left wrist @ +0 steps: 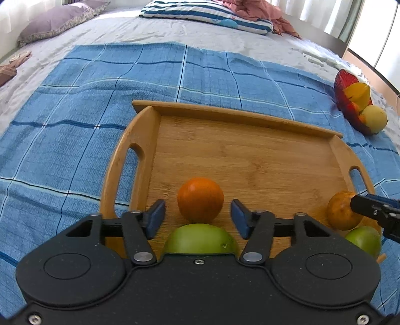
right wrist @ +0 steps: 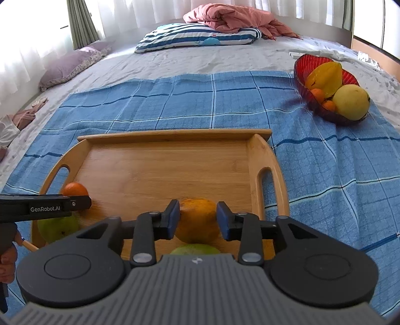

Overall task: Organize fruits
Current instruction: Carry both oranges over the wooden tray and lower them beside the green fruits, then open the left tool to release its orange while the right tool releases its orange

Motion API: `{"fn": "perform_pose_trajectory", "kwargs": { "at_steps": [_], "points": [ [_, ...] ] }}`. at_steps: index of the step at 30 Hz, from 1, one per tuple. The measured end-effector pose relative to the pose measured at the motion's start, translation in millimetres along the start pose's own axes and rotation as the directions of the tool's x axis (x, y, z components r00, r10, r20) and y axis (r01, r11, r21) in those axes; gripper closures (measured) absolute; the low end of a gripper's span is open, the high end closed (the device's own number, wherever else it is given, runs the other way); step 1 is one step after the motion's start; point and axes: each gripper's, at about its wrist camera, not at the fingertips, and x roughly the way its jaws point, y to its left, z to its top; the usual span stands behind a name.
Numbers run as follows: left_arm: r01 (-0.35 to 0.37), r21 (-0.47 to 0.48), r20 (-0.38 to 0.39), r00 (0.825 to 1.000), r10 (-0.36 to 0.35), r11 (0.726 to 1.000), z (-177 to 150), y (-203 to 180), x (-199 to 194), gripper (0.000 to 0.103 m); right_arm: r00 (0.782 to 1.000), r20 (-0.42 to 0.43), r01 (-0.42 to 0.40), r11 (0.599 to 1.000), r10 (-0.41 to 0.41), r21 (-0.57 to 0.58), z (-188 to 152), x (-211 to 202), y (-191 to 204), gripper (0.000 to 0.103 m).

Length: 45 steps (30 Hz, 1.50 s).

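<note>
A wooden tray (left wrist: 225, 112) lies on a blue checked cloth. My left gripper (left wrist: 198, 217) is open, its blue pads standing clear on either side of an orange (left wrist: 200, 198) that rests on the tray; a green fruit (left wrist: 200, 238) lies just behind it. My right gripper (right wrist: 198, 218) is open around a yellow-orange fruit (right wrist: 197, 220), pads close beside it, with another green fruit (right wrist: 195, 249) underneath. In the left wrist view the right gripper (left wrist: 355, 203) sits at that fruit (left wrist: 341, 211). In the right wrist view the left gripper (right wrist: 82, 202) is by the orange (right wrist: 75, 188).
A red glass bowl (right wrist: 302, 67) at the cloth's far right holds a starfruit (right wrist: 325, 77), a yellow fruit (right wrist: 351, 101) and small oranges. The bed beyond carries a striped pillow (right wrist: 197, 36), a pink blanket (right wrist: 232, 18) and a purple pillow (right wrist: 67, 67). The tray's far half (right wrist: 162, 165) is bare wood.
</note>
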Motion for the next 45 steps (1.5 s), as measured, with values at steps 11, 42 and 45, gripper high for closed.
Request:
{"fn": "perform_pose_trajectory", "kwargs": {
  "at_steps": [11,42,45],
  "points": [
    [-0.006,0.054,0.068,0.998,0.003,0.999,-10,-1,-21,0.007,1.000,-0.008,-0.015,1.000,0.015,0.024,-7,3,-7,0.029],
    [0.079,0.161,0.289,0.949,-0.123,0.984,-119,-7,-121,0.000,0.940,0.321,-0.105,0.993,0.117,-0.056,-79,-80,-6,0.000],
    [0.091,0.156,0.293,0.947,-0.134,0.984,-131,-6,-124,0.000,0.935,0.333,-0.099,0.992,0.118,-0.073,-92,-83,-4,0.000]
  ]
}}
